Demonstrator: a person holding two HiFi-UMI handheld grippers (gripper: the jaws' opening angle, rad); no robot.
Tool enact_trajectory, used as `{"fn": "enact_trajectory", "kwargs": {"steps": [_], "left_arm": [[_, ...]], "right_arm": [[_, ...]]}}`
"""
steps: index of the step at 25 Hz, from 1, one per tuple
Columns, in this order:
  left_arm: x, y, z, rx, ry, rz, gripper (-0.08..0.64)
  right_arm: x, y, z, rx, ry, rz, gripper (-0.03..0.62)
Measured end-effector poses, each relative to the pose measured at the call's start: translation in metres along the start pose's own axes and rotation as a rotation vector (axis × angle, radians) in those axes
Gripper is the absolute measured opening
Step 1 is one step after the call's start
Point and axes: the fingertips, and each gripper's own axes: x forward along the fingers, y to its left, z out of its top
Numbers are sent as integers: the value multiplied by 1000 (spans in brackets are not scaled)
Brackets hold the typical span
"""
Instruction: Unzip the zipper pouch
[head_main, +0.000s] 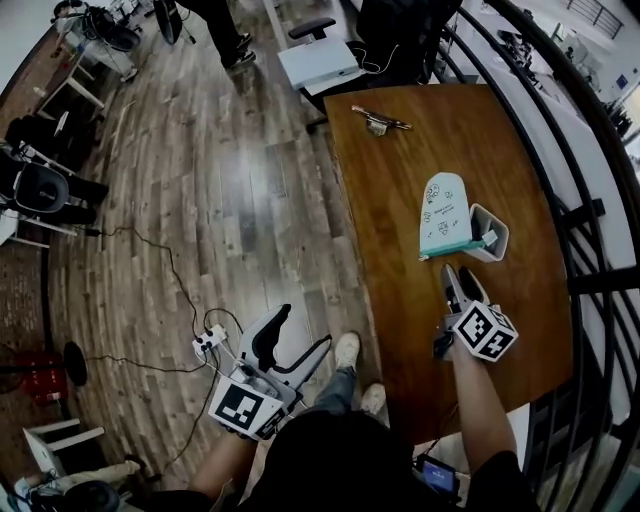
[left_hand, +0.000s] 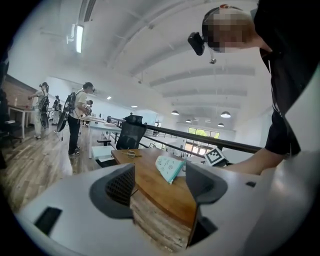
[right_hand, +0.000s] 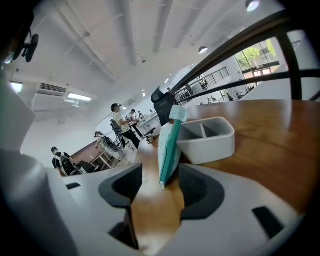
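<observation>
The task looks barely begun; the zipper pouch (head_main: 444, 212) lies flat on the wooden table (head_main: 400, 290), toward its right side, with its teal zipper edge (head_main: 455, 248) turned toward the near side and touching or just beside a grey compartment tray (head_main: 489, 233) on its right; as far as the pictures show the zipper is closed along its whole length, though the pull itself is too small to pick out; the right gripper (head_main: 460, 288) hovers over the table just near of the pouch and points at it, with its jaws moderately apart and gripping nothing; in the right gripper view the near corner of the pouch (right_hand: 169, 145) shows in the gap at the tips of the right gripper (right_hand: 159, 187), but the pads do not press on it; the left gripper (head_main: 272, 335) hangs well to the left of the table, over the plank floor (head_main: 220, 200), also parted and empty; its own view shows only the table edge through the gap of the jaws (left_hand: 160, 187), with the pouch (left_hand: 169, 167) well ahead; so neither holding the pouch steady nor catching the pull has been done, and, by my judgement, all the unzipping is left; a small metal object (head_main: 378, 120) lies at the table's far end, apart from all this.
</observation>
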Motion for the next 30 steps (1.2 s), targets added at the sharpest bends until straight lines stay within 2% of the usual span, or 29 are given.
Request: {"fn": "enact_trajectory", "kwargs": {"steps": [9,16,18,19,20,21,24,30], "left_arm": [[3,23,-14,-19,36,36,322],[0,25,-18,-28,46,36,322],[0,25,-19,-32,49,37,322],[-1,24,-19,-33,53,40,322],[-1,24,-19,-34,57,44,322],[-2,24,-19,-35,57,45,322],[-2,21,-20,-33,43,31,322],[8,12,-19,-21,32,-28,322]], "right_arm": [[39,-20,2,29,0,-51,227],[55,-20,6,20,11,-52,215],[58,-20,7,39,12,-54,192],[59,-20,8,45,11,-60,160],[58,-20,9,51,10,-66,64],[56,-18,10,54,8,-66,37],[52,-2,15,61,2,-13,26],[25,50,40,83,-35,163,21]]}}
